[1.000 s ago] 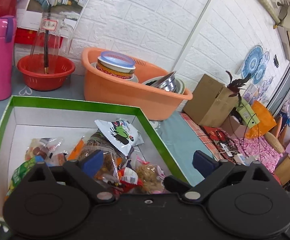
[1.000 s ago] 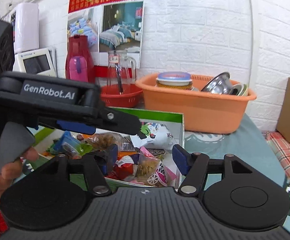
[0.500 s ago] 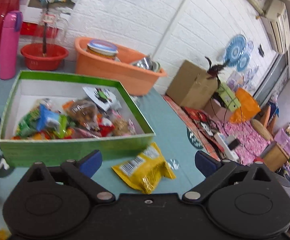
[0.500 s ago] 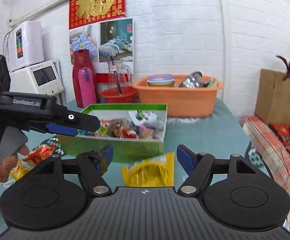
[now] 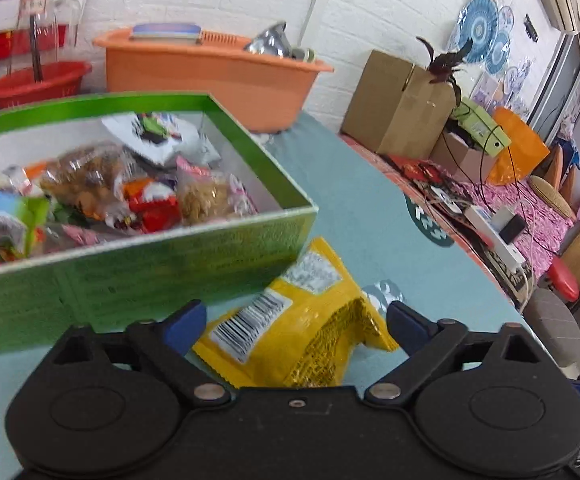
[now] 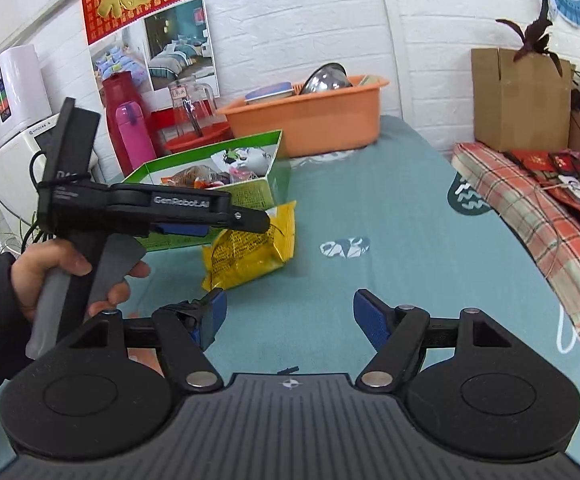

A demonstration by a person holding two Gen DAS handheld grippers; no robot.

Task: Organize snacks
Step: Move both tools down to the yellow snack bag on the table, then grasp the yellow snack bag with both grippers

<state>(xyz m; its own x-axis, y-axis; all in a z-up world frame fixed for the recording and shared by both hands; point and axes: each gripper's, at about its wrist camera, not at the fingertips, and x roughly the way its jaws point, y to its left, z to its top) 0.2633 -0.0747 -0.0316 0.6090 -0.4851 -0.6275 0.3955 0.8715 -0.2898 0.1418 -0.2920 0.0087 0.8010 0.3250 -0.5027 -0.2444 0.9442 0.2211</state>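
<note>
While both tools hover above the teal tablecloth (image 6: 390,220), neither has hold of anything. Left gripper (image 5: 292,322): jaws spread wide, nothing clamped. To the left of and beyond its left finger stands the green box (image 5: 137,276), open-topped and loaded with mixed snack packets (image 5: 129,188). Between the two blue pads (image 5: 181,322), and slightly ahead of them, lies the yellow snack bag (image 5: 302,332), barcode side up, flat on the cloth; its far end sits just beside the near right corner of the box. Whether the pads touch the bag cannot be told. Beyond the box, ahead of the jaws, stands an orange basin (image 5: 209,76); a cardboard carton (image 5: 398,104) lies well off to the right.

Right gripper (image 6: 287,316): jaws likewise wide apart and empty, with bare cloth between the fingers. To the left of its left finger, a hand (image 6: 49,272) grips the handle of the left tool. Ahead and left of the jaws, the same yellow bag (image 6: 253,252) lies on the cloth under the left tool's finger tips, with the box (image 6: 217,184) behind it. The basin (image 6: 310,120) stands farther ahead.
</note>
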